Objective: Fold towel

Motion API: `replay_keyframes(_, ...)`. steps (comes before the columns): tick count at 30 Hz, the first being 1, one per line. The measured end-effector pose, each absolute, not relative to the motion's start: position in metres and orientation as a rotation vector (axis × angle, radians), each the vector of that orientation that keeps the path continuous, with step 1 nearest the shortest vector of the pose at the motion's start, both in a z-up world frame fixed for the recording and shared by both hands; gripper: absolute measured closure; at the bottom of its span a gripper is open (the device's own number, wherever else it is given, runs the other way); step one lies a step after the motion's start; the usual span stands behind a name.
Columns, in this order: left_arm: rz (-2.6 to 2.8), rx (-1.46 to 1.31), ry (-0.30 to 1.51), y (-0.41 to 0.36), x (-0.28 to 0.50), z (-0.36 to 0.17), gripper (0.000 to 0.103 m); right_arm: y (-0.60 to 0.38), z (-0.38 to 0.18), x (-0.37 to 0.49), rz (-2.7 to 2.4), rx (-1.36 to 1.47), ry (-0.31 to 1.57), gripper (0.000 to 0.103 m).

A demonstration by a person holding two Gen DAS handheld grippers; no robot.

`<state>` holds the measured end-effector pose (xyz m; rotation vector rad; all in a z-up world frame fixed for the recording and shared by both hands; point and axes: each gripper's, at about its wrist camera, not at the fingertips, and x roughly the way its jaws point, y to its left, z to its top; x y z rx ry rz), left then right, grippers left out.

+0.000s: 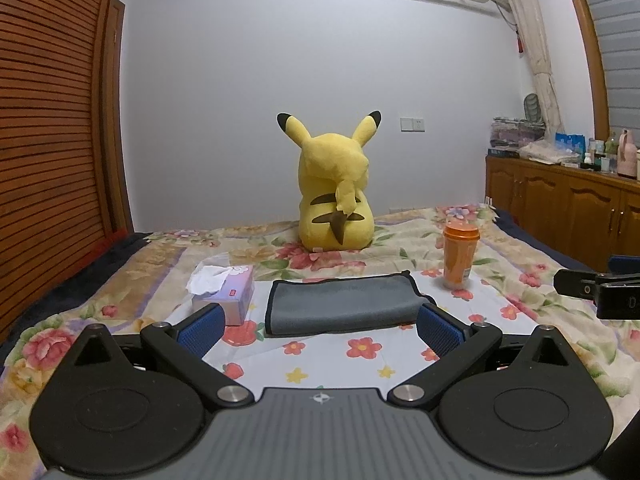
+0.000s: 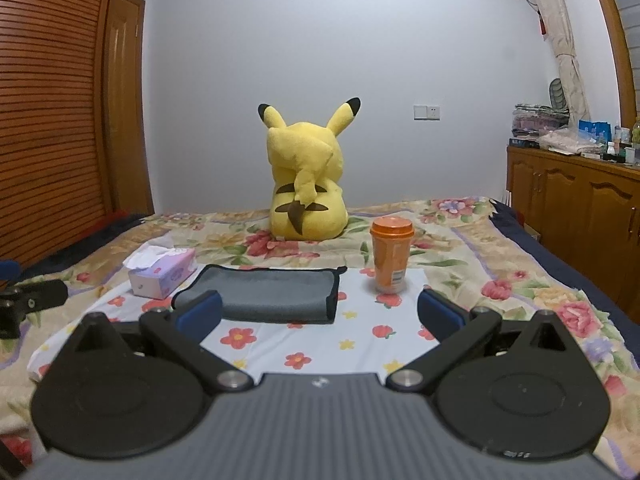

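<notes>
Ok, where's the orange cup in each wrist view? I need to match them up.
Left wrist: orange cup right of centre, beyond the gray towel's right end.
Right wrist: orange cup just right of centre, right of the towel.
Shared landmark: yellow plush behind.

- Both views are evenly lit by soft, cool indoor light; the source itself cannot be seen.
- The wall point(image 1: 248, 92) beyond the fingers point(image 1: 202, 326) reads bluish-white, without glare.
- Shadows are faint: a thin dark line under the towel point(image 1: 340, 304) and beside the cup point(image 2: 391, 254).
- Fisheye bending is strong at the edges: the door point(image 1: 52, 120) left of the fingers and the frame on the right curve inward; corners go black.
- The gripper body nearest the lens is slightly soft; things ahead of the fingertips are sharp.
</notes>
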<state>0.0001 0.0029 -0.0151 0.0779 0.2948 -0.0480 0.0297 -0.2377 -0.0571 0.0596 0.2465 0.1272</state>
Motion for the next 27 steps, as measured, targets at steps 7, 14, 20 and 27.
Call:
replay_keyframes(7,-0.05,0.079,0.295,0.0035,-0.0002,-0.015,0.0,-0.2378,-0.0572,0.0295,0.127,0.059,0.247,0.0)
replay_keyframes(14,-0.049,0.078,0.295,0.0032,0.0,-0.0149,0.0,-0.2373,-0.0572,0.0294,0.127,0.059,0.247,0.0)
replay_keyframes(20,-0.052,0.078,0.291,0.0036,-0.0011,-0.016,0.0,-0.237,-0.0572,0.0295,0.126,0.058,0.246,0.0)
replay_keyframes(27,-0.054,0.078,0.29,0.0036,-0.0022,-0.0178,0.0,-0.2378,-0.0572,0.0286,0.126,0.057,0.246,0.0)
